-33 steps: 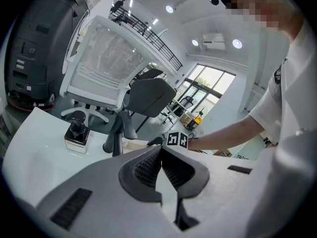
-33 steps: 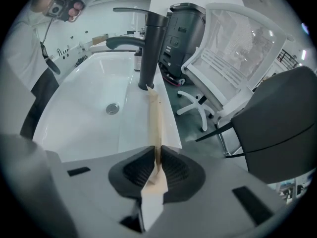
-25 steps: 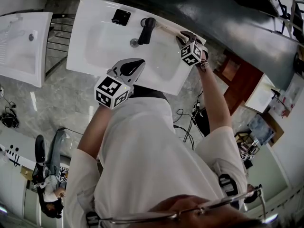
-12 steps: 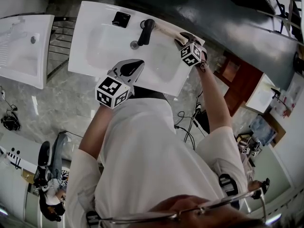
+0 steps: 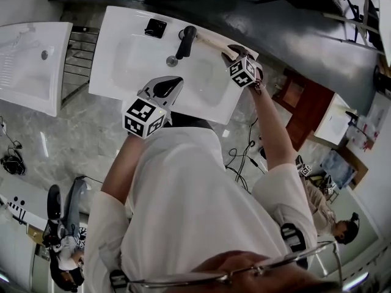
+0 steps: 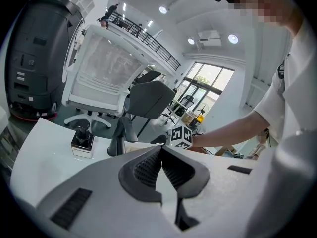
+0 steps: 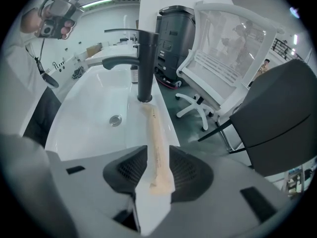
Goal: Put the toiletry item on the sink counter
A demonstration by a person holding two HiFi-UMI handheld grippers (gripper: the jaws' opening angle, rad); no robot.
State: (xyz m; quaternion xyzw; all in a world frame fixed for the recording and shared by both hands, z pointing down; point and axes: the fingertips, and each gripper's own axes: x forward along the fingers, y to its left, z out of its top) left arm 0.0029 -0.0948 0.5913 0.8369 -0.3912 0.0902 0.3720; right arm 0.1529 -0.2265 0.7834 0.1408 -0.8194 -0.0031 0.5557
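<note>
I read the right gripper [image 7: 158,168] as released: jaws just narrowed slightly, straddling the tan toiletry stick [image 7: 154,133]. It lies on the sink counter [image 7: 167,125], long axis toward 12 o'clock, tip near the faucet [image 7: 146,63]. Left gripper [image 6: 161,155] is clenched, empty and farther off.

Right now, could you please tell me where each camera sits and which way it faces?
Head view: on the person's head, looking down at the sink; torso, arms, left gripper, right gripper show.
Left gripper view: behind its shut jaws, looking across the counter; right arm shows.
Right gripper view: behind its open jaws, just closing slightly, toiletry item between them, facing the faucet.
Shared: all three show the faucet.
</note>
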